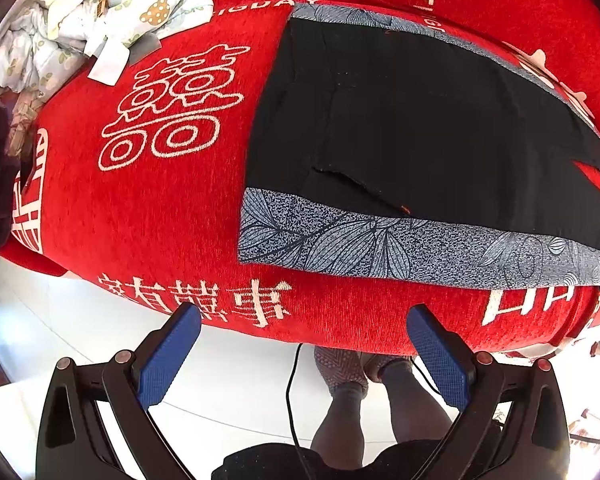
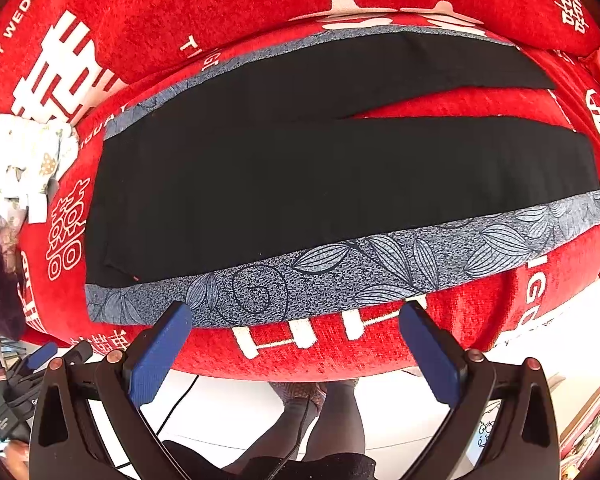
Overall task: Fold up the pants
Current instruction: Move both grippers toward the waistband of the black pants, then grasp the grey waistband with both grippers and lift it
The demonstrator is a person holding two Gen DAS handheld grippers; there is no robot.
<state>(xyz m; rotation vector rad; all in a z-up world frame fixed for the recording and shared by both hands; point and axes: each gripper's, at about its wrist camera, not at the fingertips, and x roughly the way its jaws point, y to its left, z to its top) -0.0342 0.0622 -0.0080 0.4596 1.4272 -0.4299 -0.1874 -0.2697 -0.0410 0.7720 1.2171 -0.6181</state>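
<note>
A pile of pale clothes (image 1: pixel 112 12) sits at the left end of the red sofa (image 1: pixel 148 216). The black pants (image 2: pixel 320 168) lie flat along the sofa seat, legs spread slightly at the right. The left gripper (image 1: pixel 304 316) and right gripper (image 2: pixel 296 312) hover at the sofa's front edge, fingers wide apart, holding nothing.

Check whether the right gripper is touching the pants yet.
Apart. In the right wrist view the right gripper is open, its blue fingertips short of the pants' grey patterned side stripe, nothing between them. Red cover shows between.
</note>
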